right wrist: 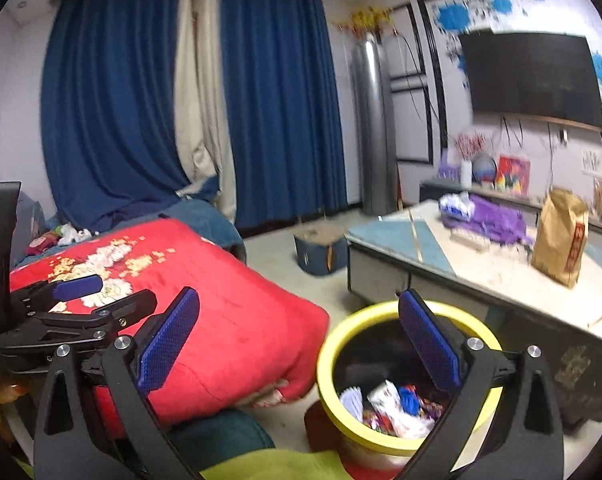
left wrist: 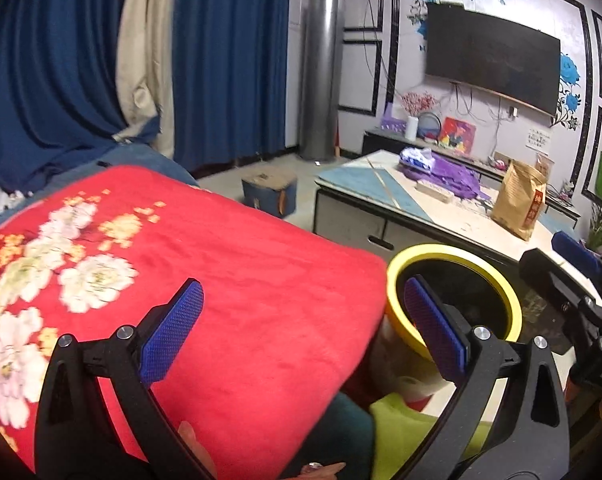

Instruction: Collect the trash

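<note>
Both grippers spread, holding nothing.
Left gripper [left wrist: 301, 320] hides part of the bin [right wrist: 341, 344]; right gripper [right wrist: 299, 340] overhangs blurred trash [right wrist: 389, 404].

Left gripper [left wrist: 303, 326]: jaws spread wide, nothing between the blue pads [left wrist: 173, 332]. Held low, pointing forward and slightly down. Fingertips of the holding hand [left wrist: 193, 446] visible at the bottom edge.

Right gripper [right wrist: 299, 340]: jaws likewise wide apart, pads [right wrist: 169, 344] bare, nothing gripped. The two grippers sit side by side, close, each visible at the edge of the other's view.
</note>
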Action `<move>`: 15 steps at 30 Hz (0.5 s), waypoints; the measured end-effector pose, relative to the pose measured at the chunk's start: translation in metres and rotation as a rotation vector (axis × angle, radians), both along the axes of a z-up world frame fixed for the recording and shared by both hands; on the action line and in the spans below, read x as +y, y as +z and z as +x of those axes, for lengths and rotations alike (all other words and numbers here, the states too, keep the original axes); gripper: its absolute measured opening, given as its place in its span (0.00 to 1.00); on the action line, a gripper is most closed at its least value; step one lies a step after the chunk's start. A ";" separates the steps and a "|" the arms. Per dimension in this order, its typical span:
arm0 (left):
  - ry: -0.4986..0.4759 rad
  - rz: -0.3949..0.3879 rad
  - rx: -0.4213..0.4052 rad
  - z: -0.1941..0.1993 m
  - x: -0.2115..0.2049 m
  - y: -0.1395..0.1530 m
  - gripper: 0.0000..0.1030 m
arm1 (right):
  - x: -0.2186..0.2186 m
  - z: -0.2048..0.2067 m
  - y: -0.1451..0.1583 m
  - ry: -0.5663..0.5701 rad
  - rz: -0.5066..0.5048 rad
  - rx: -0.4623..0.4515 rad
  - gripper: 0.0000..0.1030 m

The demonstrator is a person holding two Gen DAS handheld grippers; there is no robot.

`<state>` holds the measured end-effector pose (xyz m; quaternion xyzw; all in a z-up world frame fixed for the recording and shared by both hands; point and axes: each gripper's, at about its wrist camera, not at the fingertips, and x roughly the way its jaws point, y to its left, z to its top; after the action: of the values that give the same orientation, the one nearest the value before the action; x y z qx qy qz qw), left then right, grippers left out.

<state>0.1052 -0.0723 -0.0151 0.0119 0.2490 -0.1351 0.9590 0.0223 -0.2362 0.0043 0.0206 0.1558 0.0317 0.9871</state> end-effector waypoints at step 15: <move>0.071 0.012 -0.165 -0.061 0.046 0.000 0.90 | 0.040 -0.037 -0.002 0.066 -0.030 -0.163 0.94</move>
<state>0.0443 -0.0258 -0.0147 0.0196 0.1703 -0.0979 0.9803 -0.0150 -0.1957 0.0020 -0.0020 0.0762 0.0634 0.9951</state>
